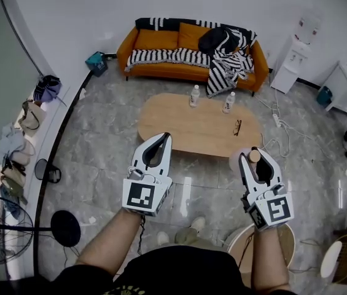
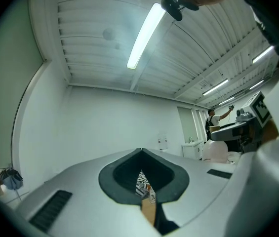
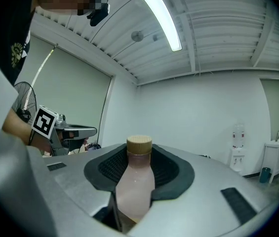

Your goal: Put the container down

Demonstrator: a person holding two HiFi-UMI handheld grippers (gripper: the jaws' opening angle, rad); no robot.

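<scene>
My right gripper (image 1: 258, 157) is clamped on the bottle (image 3: 135, 181), its pads pressing the pale pink body below the tan cap, and it holds the bottle upright in the air over the floor, short of the wooden table (image 1: 185, 131). My left gripper (image 1: 164, 139) is closed with nothing in it. I judge this to be the carrying step, since the bottle is not yet set down. From above, my jaws hide most of the bottle, so I cannot say how low its base hangs. The next move calls for bringing it over a bare patch of the table, away from the two bottles (image 1: 194, 94) and the glasses (image 1: 237, 127). Then I lower it until the base sits flat and let go.
</scene>
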